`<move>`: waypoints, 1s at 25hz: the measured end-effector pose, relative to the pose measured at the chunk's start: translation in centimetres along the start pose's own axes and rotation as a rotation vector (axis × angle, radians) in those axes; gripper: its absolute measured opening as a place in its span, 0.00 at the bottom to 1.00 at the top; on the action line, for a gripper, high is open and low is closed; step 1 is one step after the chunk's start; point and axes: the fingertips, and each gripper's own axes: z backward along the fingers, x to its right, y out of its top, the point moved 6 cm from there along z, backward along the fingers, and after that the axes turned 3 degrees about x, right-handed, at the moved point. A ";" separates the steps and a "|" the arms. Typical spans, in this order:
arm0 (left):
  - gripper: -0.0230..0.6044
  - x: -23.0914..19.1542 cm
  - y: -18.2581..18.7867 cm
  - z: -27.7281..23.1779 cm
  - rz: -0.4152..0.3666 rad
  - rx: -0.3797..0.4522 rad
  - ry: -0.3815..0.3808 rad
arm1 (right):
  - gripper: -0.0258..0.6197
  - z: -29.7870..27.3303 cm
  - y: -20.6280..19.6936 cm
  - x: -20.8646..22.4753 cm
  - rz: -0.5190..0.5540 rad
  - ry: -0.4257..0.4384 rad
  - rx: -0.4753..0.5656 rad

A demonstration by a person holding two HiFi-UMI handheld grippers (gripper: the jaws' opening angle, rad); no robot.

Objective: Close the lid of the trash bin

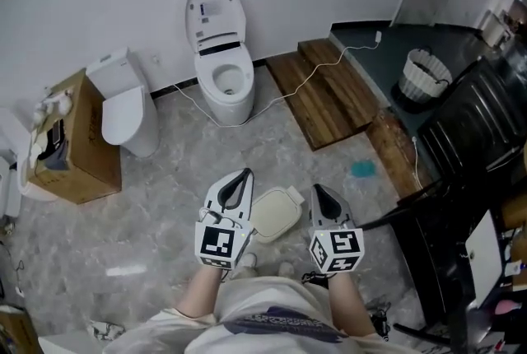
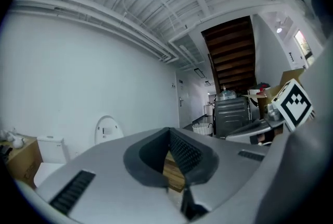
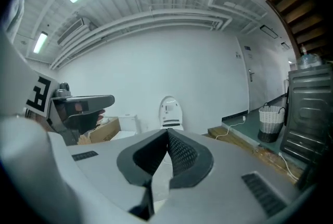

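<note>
In the head view a small cream trash bin (image 1: 276,213) stands on the marbled floor just in front of the person's feet, its lid lying flat on top. My left gripper (image 1: 244,174) hovers above the bin's left side and my right gripper (image 1: 317,189) above its right side, both well clear of it. Both pairs of jaws are shut with nothing between them. The left gripper view shows my left gripper (image 2: 169,132) pointing level across the room, pads together. In the right gripper view, my right gripper (image 3: 167,133) is likewise closed and empty. Neither gripper view shows the bin.
A white toilet (image 1: 222,56) with raised lid stands at the wall, a second toilet (image 1: 123,105) and a cardboard box (image 1: 70,142) to its left. Wooden boards (image 1: 325,89), a white cable (image 1: 272,101), a white basket (image 1: 424,74) and a black rack (image 1: 461,179) fill the right.
</note>
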 end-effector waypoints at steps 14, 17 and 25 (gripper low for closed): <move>0.03 -1.4 -0.5 0.5 0.024 -0.033 0.025 | 0.05 -1.2 0.8 -1.9 0.019 0.052 0.038; 0.03 -1.2 -0.7 0.3 0.026 -0.037 0.018 | 0.05 -1.2 0.9 -1.8 0.016 0.051 0.045; 0.03 -1.1 -0.9 0.3 0.031 -0.041 0.008 | 0.05 -1.3 1.1 -1.9 0.006 0.049 0.061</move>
